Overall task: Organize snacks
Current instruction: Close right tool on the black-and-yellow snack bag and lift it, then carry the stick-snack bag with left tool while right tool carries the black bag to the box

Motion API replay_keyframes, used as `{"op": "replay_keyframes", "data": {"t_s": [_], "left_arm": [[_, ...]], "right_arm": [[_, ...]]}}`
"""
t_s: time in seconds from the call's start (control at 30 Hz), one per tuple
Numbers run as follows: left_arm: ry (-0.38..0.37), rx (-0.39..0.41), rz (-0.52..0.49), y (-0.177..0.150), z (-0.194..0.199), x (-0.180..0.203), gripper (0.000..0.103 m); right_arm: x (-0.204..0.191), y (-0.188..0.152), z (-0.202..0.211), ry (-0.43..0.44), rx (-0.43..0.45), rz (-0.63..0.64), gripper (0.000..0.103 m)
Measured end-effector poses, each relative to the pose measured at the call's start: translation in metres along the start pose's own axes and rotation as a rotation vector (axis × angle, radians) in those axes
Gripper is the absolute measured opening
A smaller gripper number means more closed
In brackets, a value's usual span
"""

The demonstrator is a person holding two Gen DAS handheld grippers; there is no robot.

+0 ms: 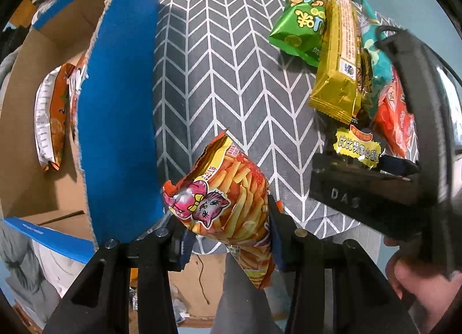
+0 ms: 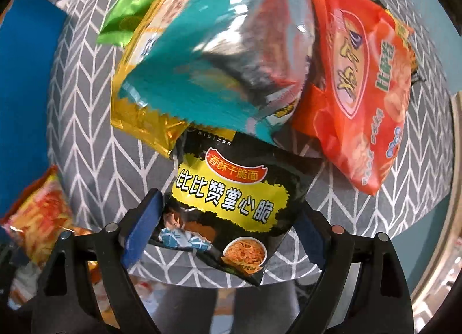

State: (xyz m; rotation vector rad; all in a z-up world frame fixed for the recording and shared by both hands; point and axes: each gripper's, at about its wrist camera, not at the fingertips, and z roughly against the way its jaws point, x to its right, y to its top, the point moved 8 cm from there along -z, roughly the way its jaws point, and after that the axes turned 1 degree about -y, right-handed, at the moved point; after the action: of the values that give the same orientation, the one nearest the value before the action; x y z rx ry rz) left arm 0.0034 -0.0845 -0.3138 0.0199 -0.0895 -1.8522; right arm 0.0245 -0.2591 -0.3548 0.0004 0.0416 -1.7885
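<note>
My left gripper [image 1: 228,235] is shut on an orange bag of fries-shaped snacks with a pink cat [image 1: 228,198], held above the table edge beside the box's blue flap [image 1: 121,120]. The same bag shows at the left of the right wrist view [image 2: 37,212]. My right gripper [image 2: 228,224] has its jaws around a black noodle-snack bag with a yellow label [image 2: 228,201] at the near end of the snack pile; the bag also shows in the left wrist view [image 1: 358,146]. The right gripper's body appears there too [image 1: 375,189].
A cardboard box [image 1: 31,143] on the left holds an orange and white packet [image 1: 52,114]. On the grey chevron cloth [image 1: 219,74] lie a green bag [image 1: 300,24], gold bag [image 1: 337,53], teal bag [image 2: 208,53] and red-orange bag [image 2: 361,103].
</note>
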Motion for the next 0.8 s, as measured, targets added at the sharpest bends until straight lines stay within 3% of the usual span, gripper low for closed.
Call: {"op": "replay_keyframes", "data": {"t_s": [0.07,0.13,0.43,0.8], "left_arm": [[-0.003,0.005,-0.014,-0.002,0.006,0.001,0.044],[-0.013,0.008,-0.021,0.000,0.009,0.001,0.044],[-0.051,0.022,-0.047,0.008,0.039,-0.014,0.044],[-0.079,0.106,-0.051,0.004,0.089,-0.037,0.044]], "right_arm": [[-0.005,-0.004,0.001,-0.048,0.005,0.039,0.075],[-0.007,-0.008,0.004,-0.048,0.009,0.060,0.071],[-0.002,-0.039,0.018,0.054,-0.016,0.070,0.069],[-0.015,-0.038,0.102,0.108,0.137,0.162,0.069]]}}
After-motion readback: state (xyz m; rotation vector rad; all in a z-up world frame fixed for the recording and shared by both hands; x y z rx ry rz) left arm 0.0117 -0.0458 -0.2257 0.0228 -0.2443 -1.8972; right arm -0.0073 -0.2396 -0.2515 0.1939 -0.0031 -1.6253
